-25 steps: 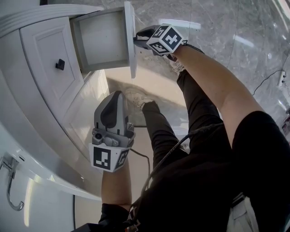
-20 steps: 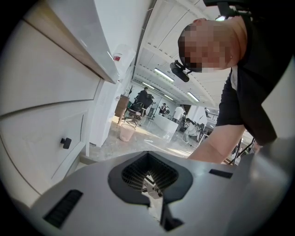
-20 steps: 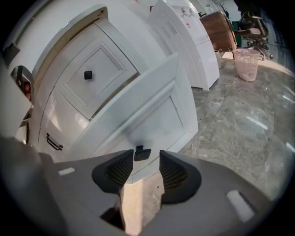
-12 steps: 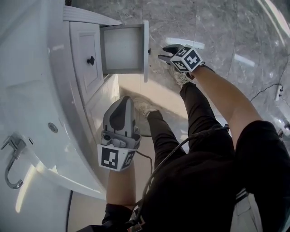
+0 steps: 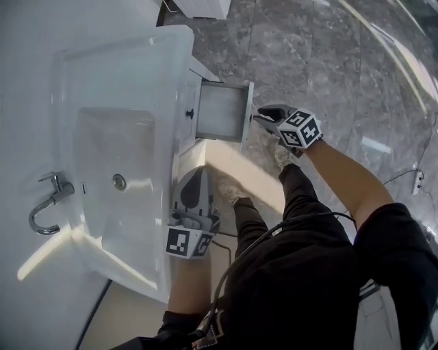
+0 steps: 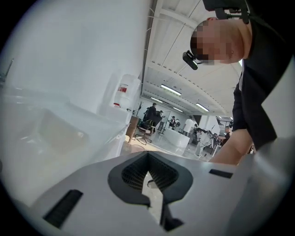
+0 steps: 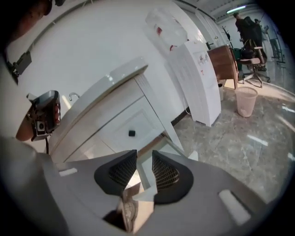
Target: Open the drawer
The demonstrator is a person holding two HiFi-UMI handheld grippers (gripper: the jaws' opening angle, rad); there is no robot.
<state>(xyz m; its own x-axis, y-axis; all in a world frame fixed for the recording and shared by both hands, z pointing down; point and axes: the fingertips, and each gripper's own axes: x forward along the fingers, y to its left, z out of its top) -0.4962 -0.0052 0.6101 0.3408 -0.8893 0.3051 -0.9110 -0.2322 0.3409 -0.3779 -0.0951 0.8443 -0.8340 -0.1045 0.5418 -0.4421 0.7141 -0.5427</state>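
Drawer [image 5: 220,111]: front seen edge-on from the head view; its knob can't be made out.
Cabinet [image 5: 183,147]: mostly hidden under the sink [image 5: 116,55].
Left gripper [image 5: 196,175]: fingers hidden under its body in the head view.
Right gripper [image 5: 263,115]: its fingers, which have just been closing with nothing between them, cover most of the drawer in its own view.
Shoe [image 5: 230,187]: partly hidden by the leg.
White unit [image 5: 200,7]: cut off by the top edge.
Label [image 6: 121,89]: too small to read.
People [image 6: 152,113]: far off, too small to tell apart.

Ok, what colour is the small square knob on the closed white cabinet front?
The small square knob is black; the right gripper view shows it best.
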